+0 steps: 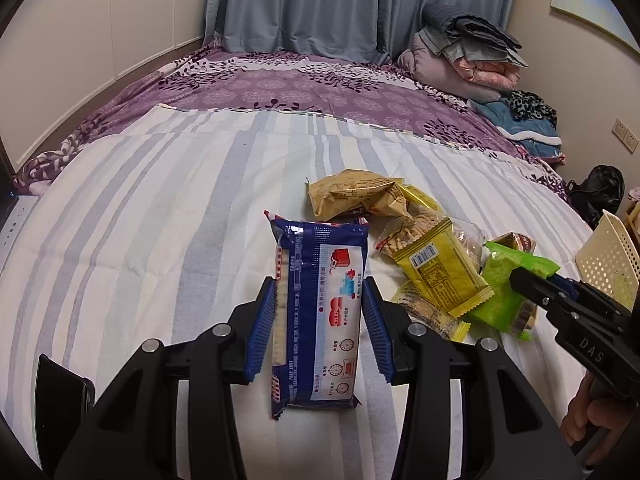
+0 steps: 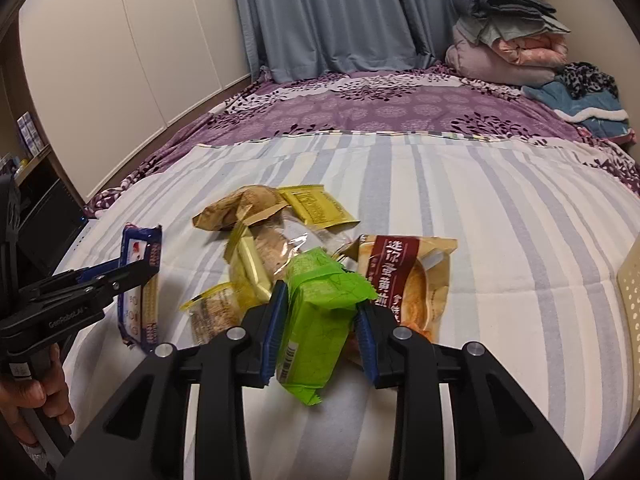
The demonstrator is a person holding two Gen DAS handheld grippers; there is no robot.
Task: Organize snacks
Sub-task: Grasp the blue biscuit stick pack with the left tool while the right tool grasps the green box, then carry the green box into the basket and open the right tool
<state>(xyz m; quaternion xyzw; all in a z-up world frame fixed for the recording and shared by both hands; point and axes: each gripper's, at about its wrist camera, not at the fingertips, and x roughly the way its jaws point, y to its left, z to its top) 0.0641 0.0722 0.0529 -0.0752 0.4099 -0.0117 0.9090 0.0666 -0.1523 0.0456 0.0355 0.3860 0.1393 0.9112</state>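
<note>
On a bed spread with a striped sheet (image 1: 160, 208), seen from the left wrist, the left gripper (image 1: 320, 320) has its blue pads pressed against the long sides of a blue-and-white cracker pack (image 1: 320, 288), jaws partly closed on it near the middle of the sheet's near edge. Just to its right lies a loose heap of snacks: a tan crinkled bag (image 1: 356, 196), a yellow wafer packet (image 1: 440, 276) and a green packet (image 1: 508, 292), the last with the right gripper (image 1: 524, 280) at it. A cream perforated basket (image 1: 608, 256) stands at the sheet's right edge. From the right wrist, the right gripper (image 2: 320, 316) has its jaws drawn nearly shut on the green packet (image 2: 320, 320), the film creasing between the pads, at the near side of the heap; a beige pastry bag (image 2: 404, 280) lies touching it on the right, and the blue-and-white cracker pack (image 2: 140, 280) is lifted on edge in the left gripper (image 2: 136, 272) toward the sheet's left edge. The basket (image 2: 630, 312) shows at the right edge. These packs look light, with slippery, crackly film and brittle contents; a gentle hold across the middle of the long sides seems safest, since a hard squeeze could crush the biscuits.
</note>
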